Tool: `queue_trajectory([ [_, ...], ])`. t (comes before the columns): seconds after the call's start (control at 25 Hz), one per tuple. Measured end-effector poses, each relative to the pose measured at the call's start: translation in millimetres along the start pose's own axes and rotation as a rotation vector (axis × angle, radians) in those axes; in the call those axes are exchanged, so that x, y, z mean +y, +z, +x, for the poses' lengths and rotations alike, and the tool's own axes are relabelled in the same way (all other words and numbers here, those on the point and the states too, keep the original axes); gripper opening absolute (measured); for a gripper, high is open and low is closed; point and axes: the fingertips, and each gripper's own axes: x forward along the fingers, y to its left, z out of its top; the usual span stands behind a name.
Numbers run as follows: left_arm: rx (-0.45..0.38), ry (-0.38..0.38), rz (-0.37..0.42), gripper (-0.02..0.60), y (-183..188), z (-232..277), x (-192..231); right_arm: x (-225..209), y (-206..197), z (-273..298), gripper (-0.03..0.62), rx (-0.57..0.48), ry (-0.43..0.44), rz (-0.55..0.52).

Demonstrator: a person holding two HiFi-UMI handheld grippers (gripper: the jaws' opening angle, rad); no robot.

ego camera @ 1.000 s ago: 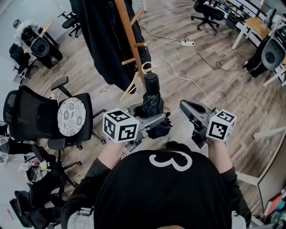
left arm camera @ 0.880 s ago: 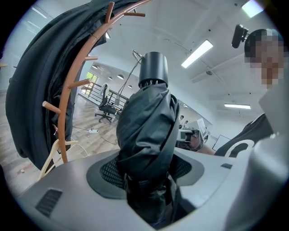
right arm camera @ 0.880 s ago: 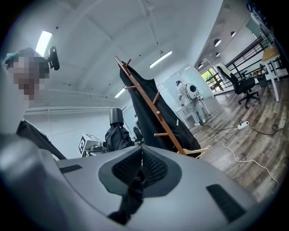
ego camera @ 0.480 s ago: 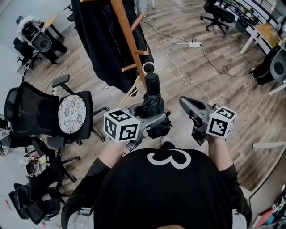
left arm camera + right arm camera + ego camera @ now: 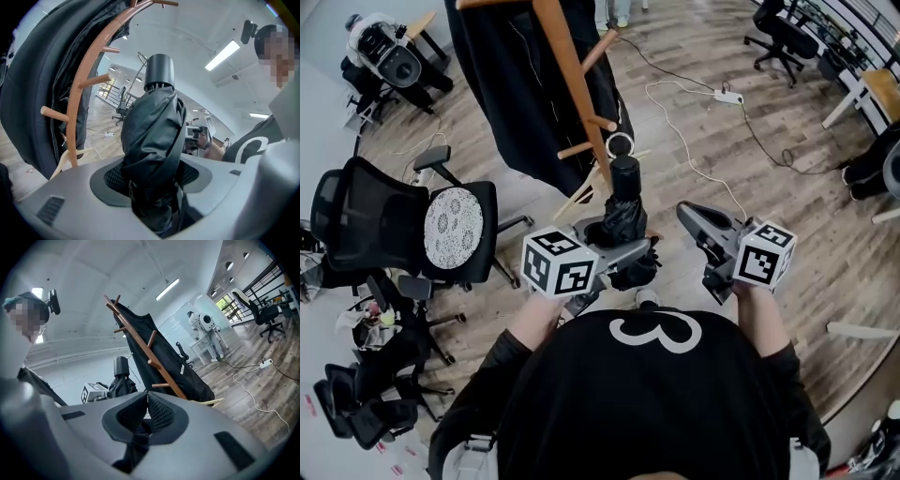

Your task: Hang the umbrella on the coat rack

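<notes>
A folded black umbrella [image 5: 622, 216] stands upright with its round black handle [image 5: 625, 175] on top and a pale strap loop [image 5: 620, 143] above the handle. My left gripper [image 5: 628, 253] is shut on the umbrella's bunched fabric [image 5: 154, 136], which fills the space between its jaws. My right gripper [image 5: 686, 218] is just right of the umbrella, its tips pressed together [image 5: 146, 401] with nothing seen between them. The wooden coat rack [image 5: 572, 75] with short pegs rises straight ahead, with a black coat [image 5: 511, 84] hanging on its left side. One bare peg [image 5: 574, 148] is close to the handle.
A black office chair [image 5: 375, 234] with a patterned round cushion [image 5: 450, 234] stands at the left. A white power strip [image 5: 727, 96] and its cable lie on the wooden floor to the right of the rack. More chairs [image 5: 778, 28] and desks stand farther back.
Both grippers and the umbrella have moved forward toward the coat rack; the rack's pegs now appear lower and closer to the handle. Both grips are unchanged.
</notes>
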Motion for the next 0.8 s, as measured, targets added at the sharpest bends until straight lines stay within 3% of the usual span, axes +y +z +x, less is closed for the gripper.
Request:
queue_trajectory([
  [0.8, -0.034, 0.097, -0.063, 0.270, 8, 25, 55, -50, 3, 26, 0.027, 0.083, 0.066, 0.037],
])
